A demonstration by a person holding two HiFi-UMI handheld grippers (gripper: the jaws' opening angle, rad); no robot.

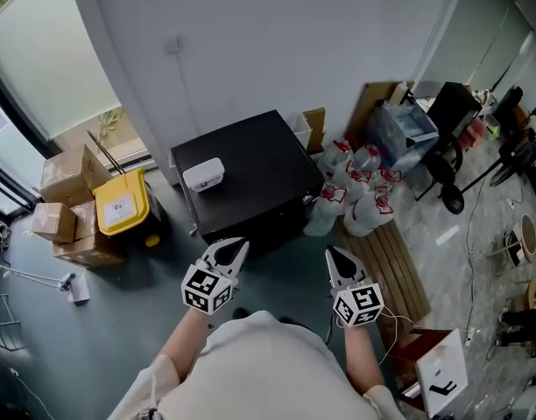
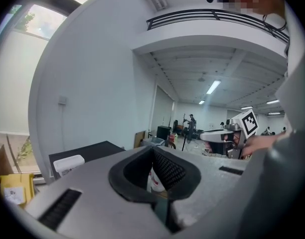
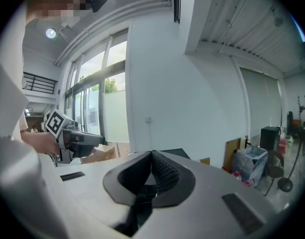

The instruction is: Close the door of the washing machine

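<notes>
Washing machine point(image 1: 242, 178): a black cabinet against the white wall, seen from above, with a small white box point(image 1: 204, 175) on its lid. Its front face is almost edge-on from the head view. No door leaf stands out from that front, so I judge the door shut or nearly so. I cannot see the latch itself.

Left gripper point(image 1: 237, 248): just in front of the machine, left of its middle. Jaws together tip to tip, nothing between them.

Right gripper point(image 1: 335, 254): off the machine's right front corner. Jaws likewise closed and empty.

Neither gripper touches the machine.

Status: the closing push looks done. What is left, if anything, is to check that the door has caught. The yellow bin point(image 1: 121, 204) to the machine's left and the white jugs point(image 1: 356, 191) to its right play no part.
</notes>
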